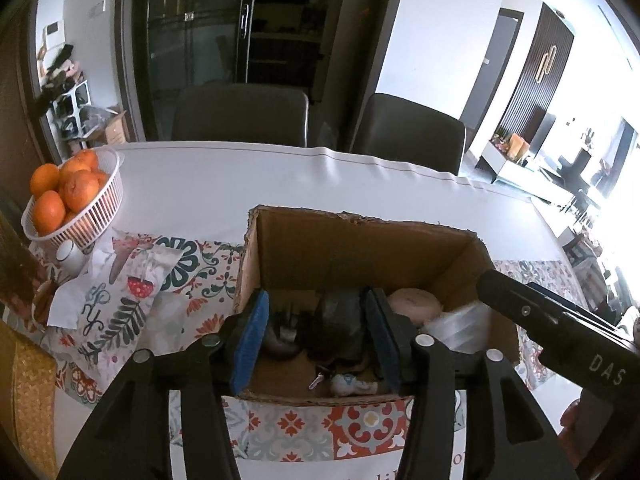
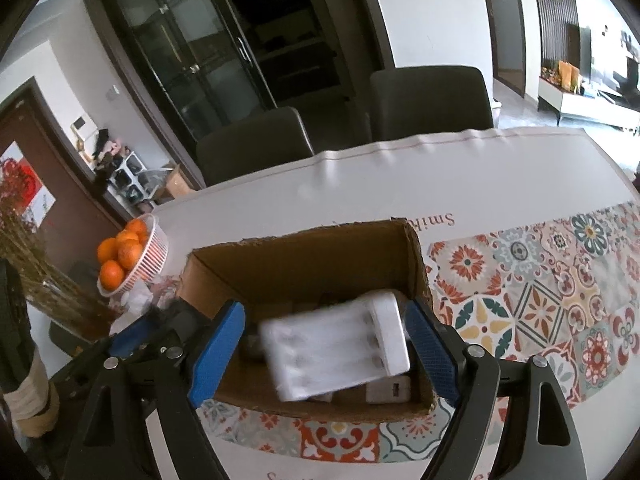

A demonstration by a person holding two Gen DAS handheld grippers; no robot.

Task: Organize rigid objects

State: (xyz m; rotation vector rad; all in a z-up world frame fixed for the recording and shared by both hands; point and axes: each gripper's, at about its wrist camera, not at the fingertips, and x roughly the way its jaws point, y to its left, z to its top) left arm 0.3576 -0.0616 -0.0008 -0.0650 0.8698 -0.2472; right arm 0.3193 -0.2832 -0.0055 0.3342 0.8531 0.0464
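Note:
An open cardboard box (image 1: 360,248) (image 2: 304,256) stands on the patterned table runner (image 2: 520,300). My left gripper (image 1: 317,300) hangs over the box's near left part. A black blocky object (image 1: 340,320) lies down between its blue pads (image 1: 252,340), with a gap at the left pad. My right gripper (image 2: 324,312) is over the same box with its jaws wide. A white battery charger (image 2: 336,348), blurred and tilted, sits between them and touches neither pad. In the box are also a pinkish round thing (image 1: 414,304), clear plastic (image 1: 460,324), a small white figurine (image 1: 348,386) and a white plug adapter (image 2: 388,390).
A white basket of oranges (image 1: 72,200) (image 2: 128,256) stands at the table's left end, with a small white cup (image 1: 70,254) and printed paper packets (image 1: 120,292) beside it. Two dark chairs (image 1: 240,112) are behind the far edge. Dried branches (image 2: 48,288) rise at the left.

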